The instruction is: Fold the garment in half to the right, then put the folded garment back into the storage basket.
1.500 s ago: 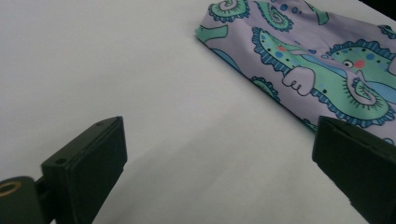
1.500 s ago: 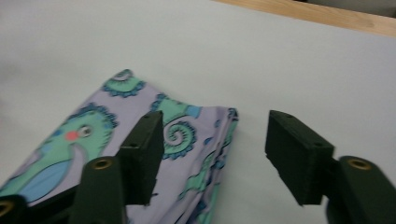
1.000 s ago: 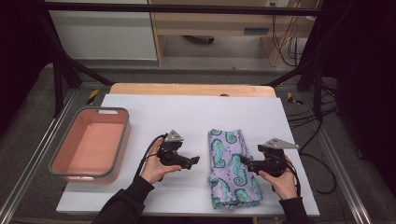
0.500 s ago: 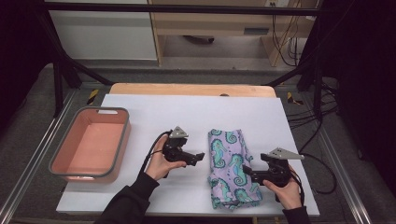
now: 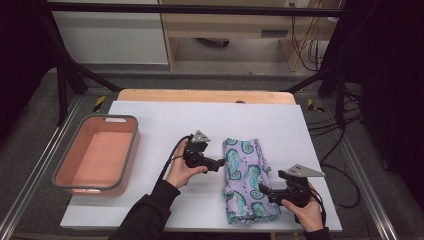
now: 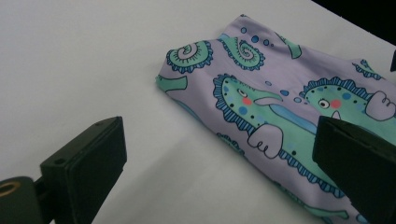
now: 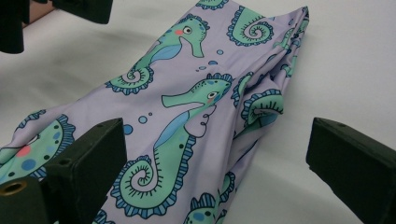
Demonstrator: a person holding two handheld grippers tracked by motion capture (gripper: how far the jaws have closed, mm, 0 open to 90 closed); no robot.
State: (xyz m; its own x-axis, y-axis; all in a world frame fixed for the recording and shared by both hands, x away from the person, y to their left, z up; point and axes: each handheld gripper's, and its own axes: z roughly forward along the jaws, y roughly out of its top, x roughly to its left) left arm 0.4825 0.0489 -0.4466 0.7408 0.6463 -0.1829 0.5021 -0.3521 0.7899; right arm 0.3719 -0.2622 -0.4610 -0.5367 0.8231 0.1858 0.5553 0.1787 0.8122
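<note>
A folded lilac cloth [image 5: 246,180] printed with teal seahorses lies on the white table [image 5: 165,125], right of centre. My left gripper [image 5: 220,164] is at the cloth's left edge, open, with the cloth's [image 6: 280,107] corner lying between and beyond its jaws. My right gripper [image 5: 263,192] sits at the cloth's near right side, open, its jaws spread over the cloth [image 7: 196,107]. Neither gripper holds anything. The left gripper's tip [image 7: 84,9] shows at the top left of the right gripper view.
A salmon-pink bin with a grey rim [image 5: 60,167] stands at the table's left edge. A wooden board [image 5: 200,95] borders the table's far side. Cables [image 5: 340,170] hang off the right edge.
My right gripper has drawn back toward the near edge of the table along the cloth's right side. My left gripper has edged slightly right, closer to the cloth.
</note>
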